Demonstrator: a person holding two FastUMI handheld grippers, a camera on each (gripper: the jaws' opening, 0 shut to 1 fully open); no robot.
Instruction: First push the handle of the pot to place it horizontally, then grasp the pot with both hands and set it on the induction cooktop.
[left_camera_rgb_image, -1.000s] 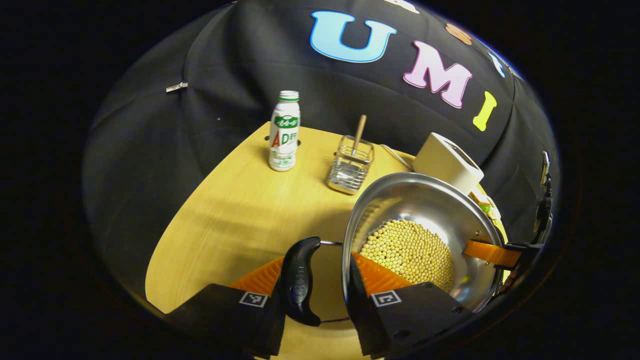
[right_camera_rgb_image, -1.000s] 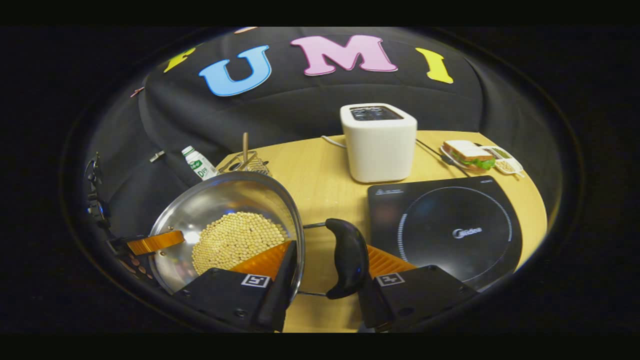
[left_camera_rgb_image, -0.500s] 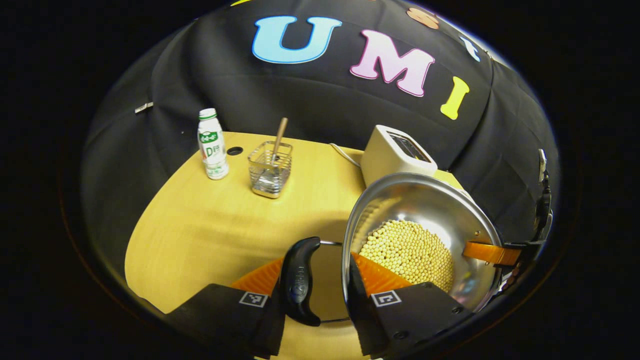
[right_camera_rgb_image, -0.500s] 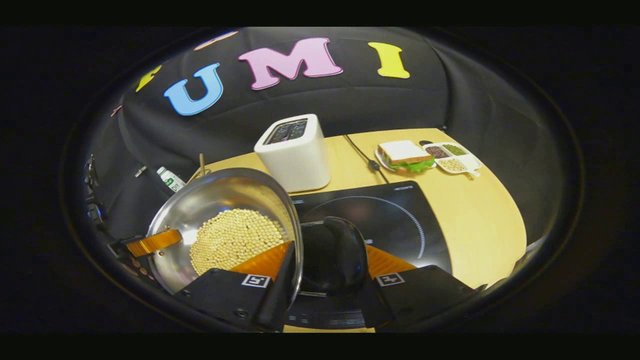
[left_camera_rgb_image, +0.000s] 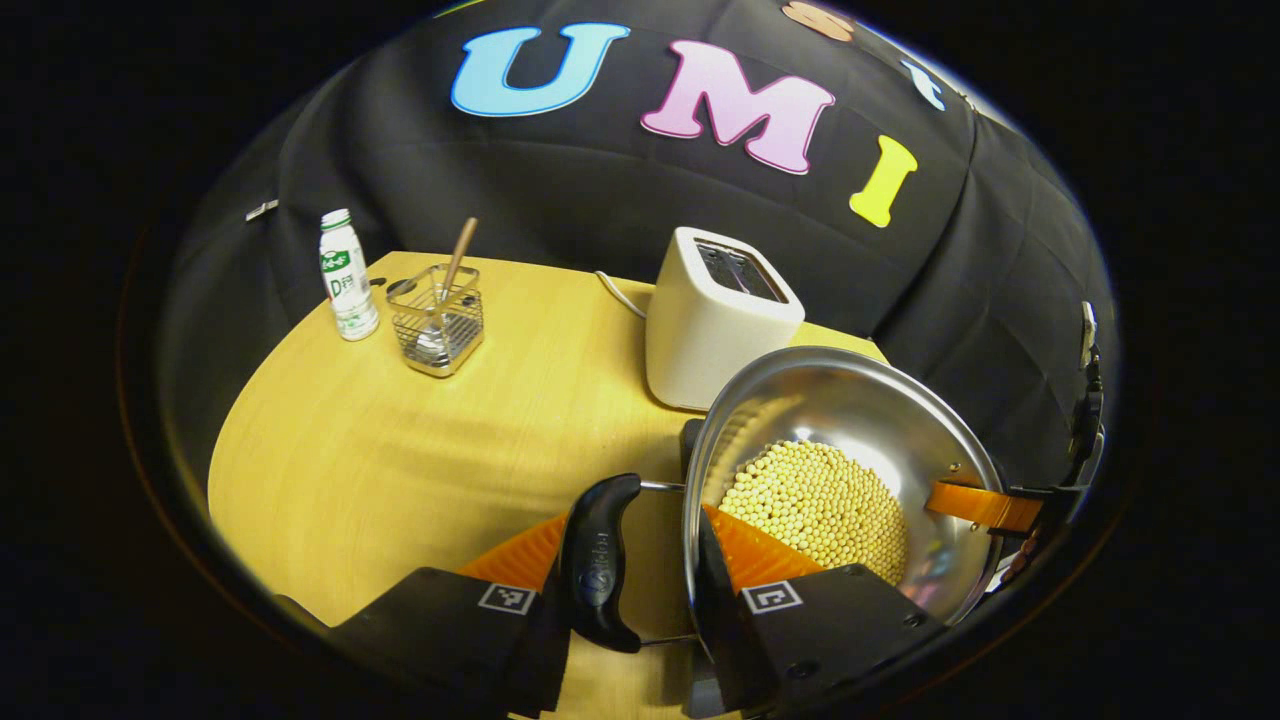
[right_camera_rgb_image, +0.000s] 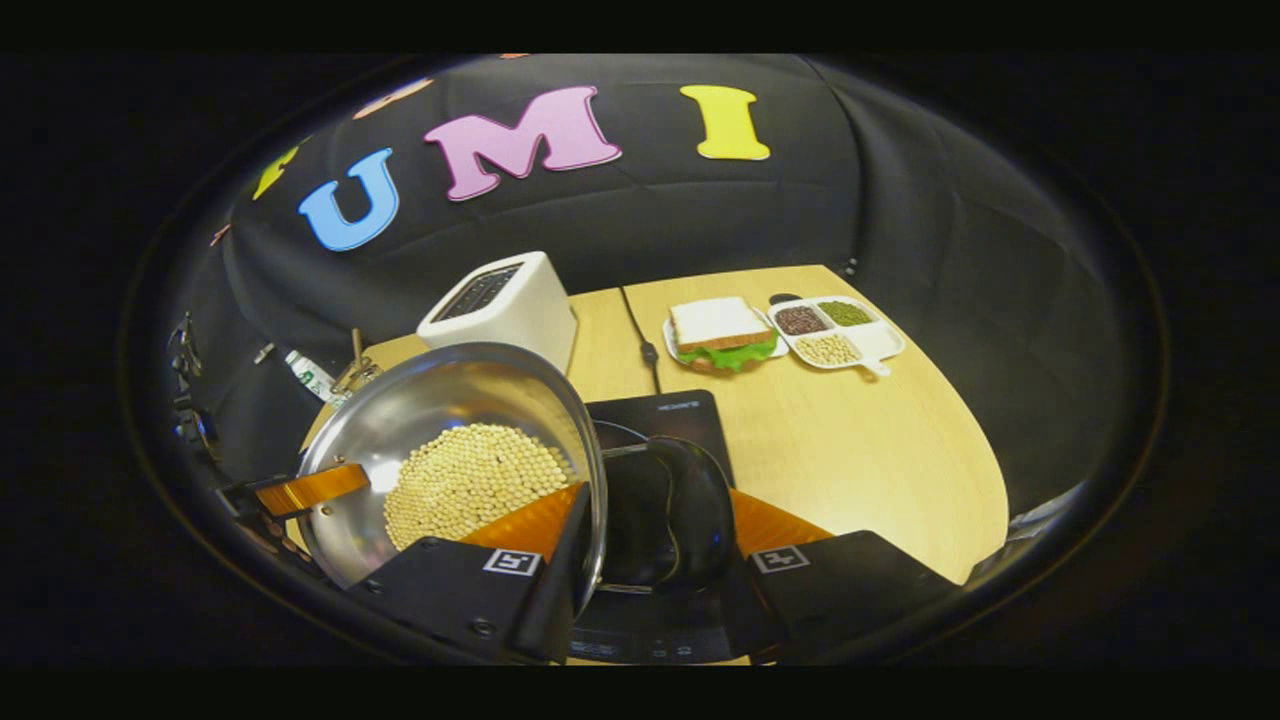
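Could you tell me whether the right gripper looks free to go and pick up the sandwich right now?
Probably not: the right gripper has its jaws on the pot, at the rim and handle. The sandwich lies well beyond it, past the induction cooktop.

We see a shiny silver pot (left_camera_rgb_image: 860, 420) filled with pale yellow beads (left_camera_rgb_image: 815, 505), its handles black (left_camera_rgb_image: 598, 565). At ten o'clock stands a white bottle (left_camera_rgb_image: 345, 275) with a green label; at twelve, a cream toaster (left_camera_rgb_image: 715, 320). The table (left_camera_rgb_image: 380, 460) is yellow wood, the cooktop (right_camera_rgb_image: 665, 425) black, the sandwich (right_camera_rgb_image: 720, 335) white with green lettuce.
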